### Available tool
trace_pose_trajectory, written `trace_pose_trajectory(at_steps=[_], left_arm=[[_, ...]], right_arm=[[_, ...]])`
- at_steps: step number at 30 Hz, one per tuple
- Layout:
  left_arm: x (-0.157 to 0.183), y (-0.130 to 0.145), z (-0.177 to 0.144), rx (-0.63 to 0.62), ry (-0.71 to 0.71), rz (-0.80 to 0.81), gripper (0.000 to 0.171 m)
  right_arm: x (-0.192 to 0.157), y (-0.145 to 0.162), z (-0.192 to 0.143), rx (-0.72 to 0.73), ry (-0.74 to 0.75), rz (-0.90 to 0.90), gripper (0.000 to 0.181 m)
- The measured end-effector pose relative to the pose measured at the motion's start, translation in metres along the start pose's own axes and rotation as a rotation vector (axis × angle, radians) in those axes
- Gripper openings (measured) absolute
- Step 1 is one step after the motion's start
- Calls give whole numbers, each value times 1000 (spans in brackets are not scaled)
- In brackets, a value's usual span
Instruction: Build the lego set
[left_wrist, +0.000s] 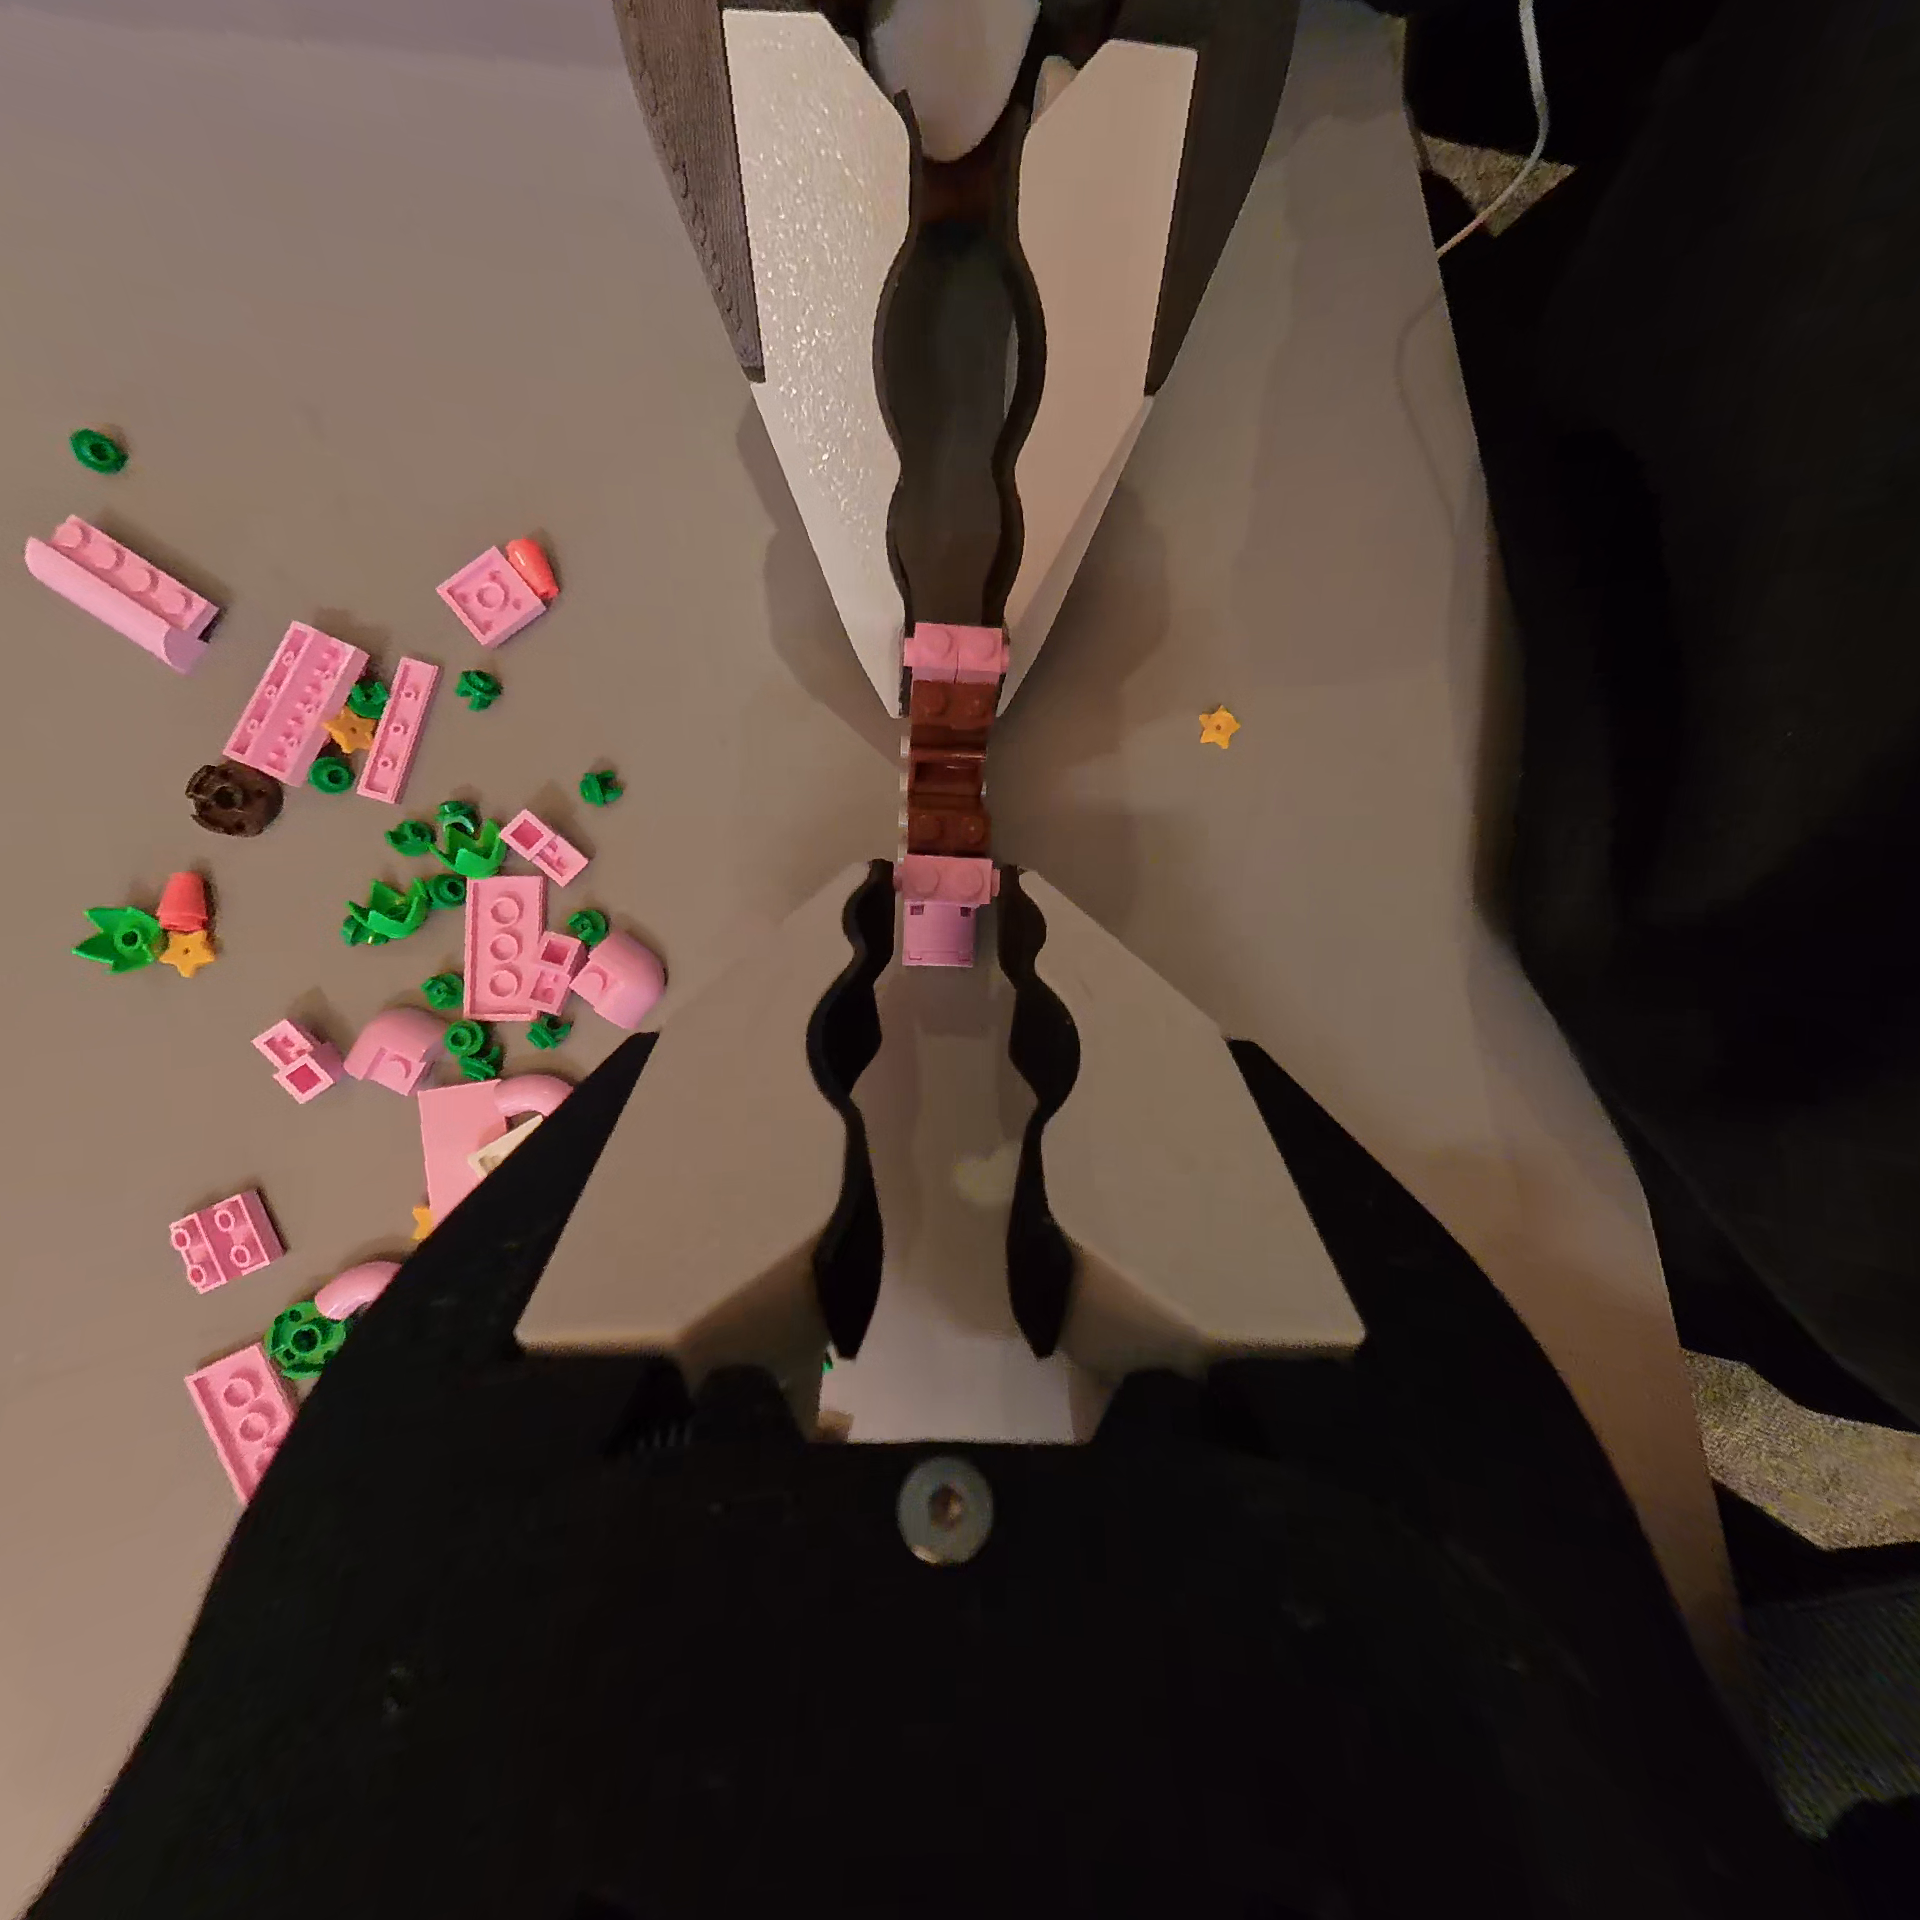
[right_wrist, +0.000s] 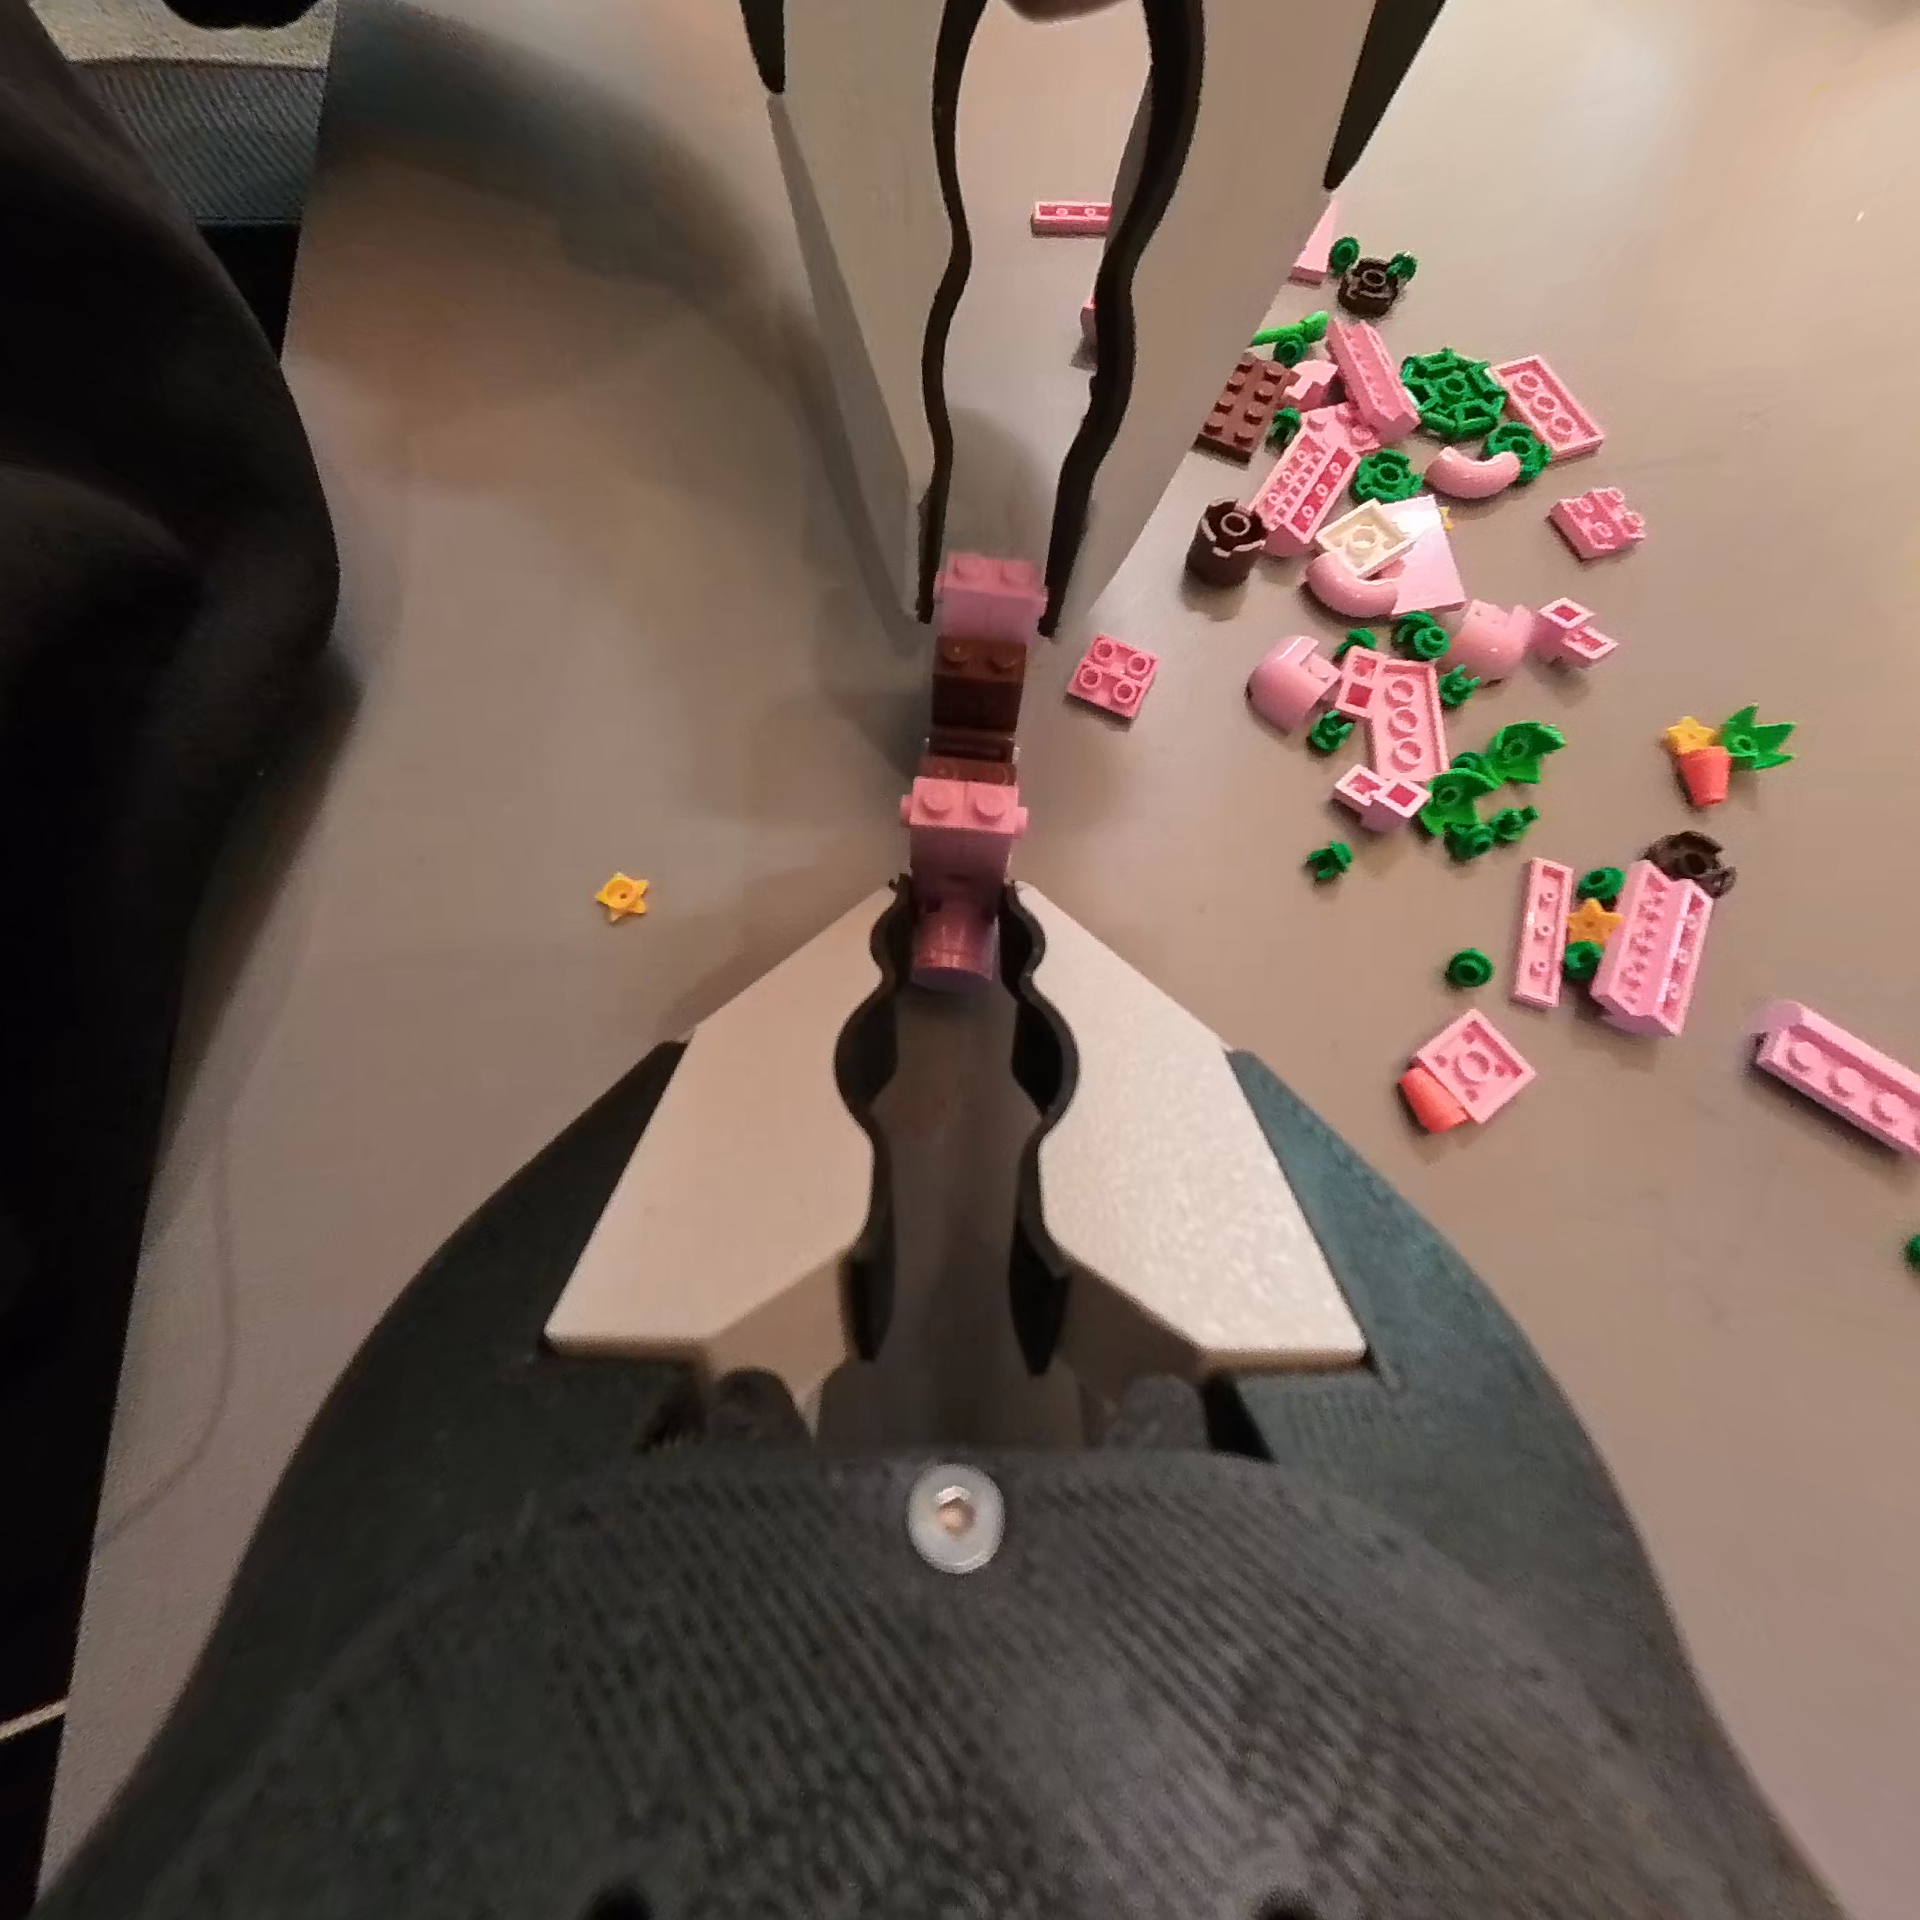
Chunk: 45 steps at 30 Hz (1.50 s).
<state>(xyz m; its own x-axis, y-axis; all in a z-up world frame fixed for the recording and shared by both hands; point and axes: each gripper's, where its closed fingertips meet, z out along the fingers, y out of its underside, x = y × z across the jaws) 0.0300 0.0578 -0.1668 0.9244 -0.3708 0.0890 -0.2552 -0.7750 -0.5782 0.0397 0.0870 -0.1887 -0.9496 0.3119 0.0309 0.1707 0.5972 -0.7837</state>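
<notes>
A short bar of lego (left_wrist: 948, 769), brown in the middle with a pink brick at each end, hangs between my two grippers over the grey table (left_wrist: 416, 260). My left gripper (left_wrist: 948, 914) is shut on the near pink end. My right gripper (left_wrist: 953, 665) comes in from the opposite side and is shut on the far pink end. In the right wrist view the same bar (right_wrist: 975, 696) runs from my right gripper (right_wrist: 951, 935) up to the left gripper (right_wrist: 987, 613). The two grippers face each other tip to tip.
Several loose pink, green and brown pieces (left_wrist: 504, 945) lie scattered on the table left of the grippers; they show at the right in the right wrist view (right_wrist: 1403, 717). A lone yellow star piece (left_wrist: 1219, 726) lies on the other side. Dark cloth (left_wrist: 1714, 623) borders that table edge. Across from one pair of fingers to the other is roughly 5 centimeters. About 6 centimeters separates my right fingertips from the lone yellow star piece (left_wrist: 1219, 726). It turns up in the right wrist view (right_wrist: 620, 897) as well.
</notes>
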Motion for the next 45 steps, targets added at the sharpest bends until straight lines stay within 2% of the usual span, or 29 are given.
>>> trace_pose_trajectory(at_steps=[33,35,37,39,45], left_arm=[[-1,-3,3,131,-68,-63,21],[-2,4,8,101,-82,-73,23],[-4,14,16,37,-105,-78,38],[-3,18,20,18,-110,-77,38],[1,3,7,181,-42,-118,25]], right_arm=[[2,0,0,-3,18,0,14],[1,0,0,-3,15,-3,14],[1,0,0,-3,11,-3,14],[1,0,0,-3,11,-2,14],[1,0,0,-3,8,1,15]])
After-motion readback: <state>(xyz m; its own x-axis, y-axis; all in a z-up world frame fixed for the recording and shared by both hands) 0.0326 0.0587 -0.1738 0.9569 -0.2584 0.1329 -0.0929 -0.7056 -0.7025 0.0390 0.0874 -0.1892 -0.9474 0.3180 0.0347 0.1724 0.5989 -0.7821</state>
